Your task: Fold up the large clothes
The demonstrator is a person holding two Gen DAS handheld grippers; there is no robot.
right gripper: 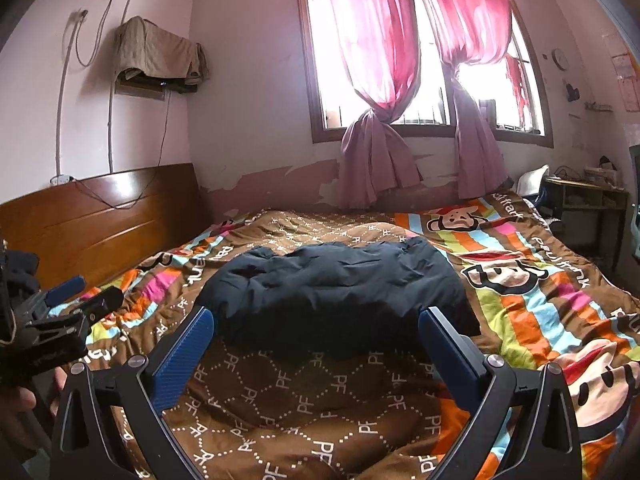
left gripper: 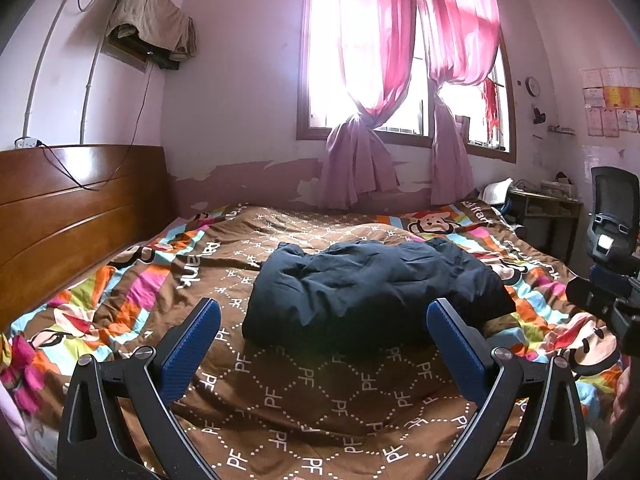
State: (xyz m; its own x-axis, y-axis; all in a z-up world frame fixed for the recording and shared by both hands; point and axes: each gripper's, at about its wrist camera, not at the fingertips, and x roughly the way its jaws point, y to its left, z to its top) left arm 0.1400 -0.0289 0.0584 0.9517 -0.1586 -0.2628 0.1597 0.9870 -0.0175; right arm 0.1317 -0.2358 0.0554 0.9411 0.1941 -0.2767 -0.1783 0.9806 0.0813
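Note:
A dark navy padded garment lies folded into a thick bundle in the middle of the bed, on a brown patterned quilt. It also shows in the right wrist view. My left gripper is open and empty, held above the quilt a little in front of the bundle. My right gripper is open and empty, also just in front of the bundle. The right gripper's body shows at the right edge of the left wrist view. The left gripper's body shows at the left edge of the right wrist view.
A wooden headboard bounds the bed on the left. A window with tied pink curtains is behind the bed. A desk and a black office chair stand at the right, past the bed's edge.

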